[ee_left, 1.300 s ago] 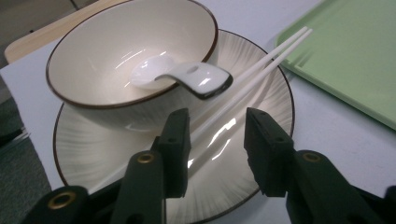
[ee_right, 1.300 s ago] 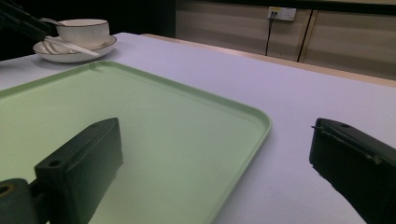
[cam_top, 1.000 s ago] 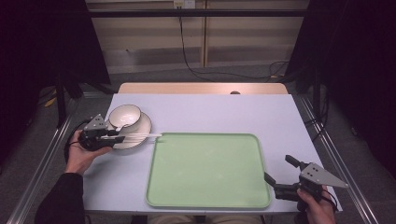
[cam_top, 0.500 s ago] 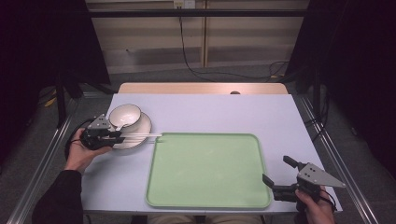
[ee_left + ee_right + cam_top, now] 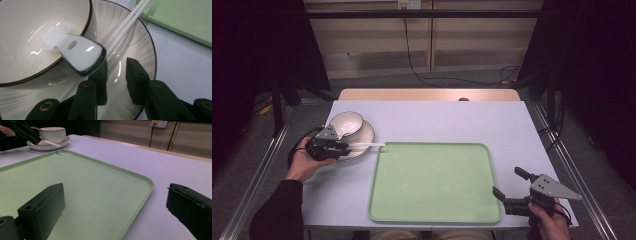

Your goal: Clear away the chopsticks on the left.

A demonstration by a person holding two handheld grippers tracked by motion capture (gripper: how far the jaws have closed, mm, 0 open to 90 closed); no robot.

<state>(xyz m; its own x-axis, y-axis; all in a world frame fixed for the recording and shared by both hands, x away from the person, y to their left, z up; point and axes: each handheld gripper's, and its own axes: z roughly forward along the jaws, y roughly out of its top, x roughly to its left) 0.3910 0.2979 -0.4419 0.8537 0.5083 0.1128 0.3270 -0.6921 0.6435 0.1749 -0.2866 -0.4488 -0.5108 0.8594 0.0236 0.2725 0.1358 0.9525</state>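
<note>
Left gripper view looks along two black jaws of the left gripper (image 5: 116,75) that have just been closing over the plate (image 5: 140,50); a gap remains between them, and nothing is pinched yet. The white chopsticks (image 5: 125,26) lie across the plate just beyond the jaw tips, running toward the green tray (image 5: 180,17). A white spoon (image 5: 81,53) rests in the bowl (image 5: 30,37), which sits on the plate, and its handle end overhangs the near jaw. From the high view, the left gripper (image 5: 332,147) sits at the plate's near edge, while the right gripper (image 5: 509,192), well away from the plate at the tray's far corner, holds its jaws wide apart on nothing. One risk is that the closing jaws catch only one chopstick and roll the other off the plate. Another is that the near jaw nudges the spoon handle and tips it out of the bowl.
</note>
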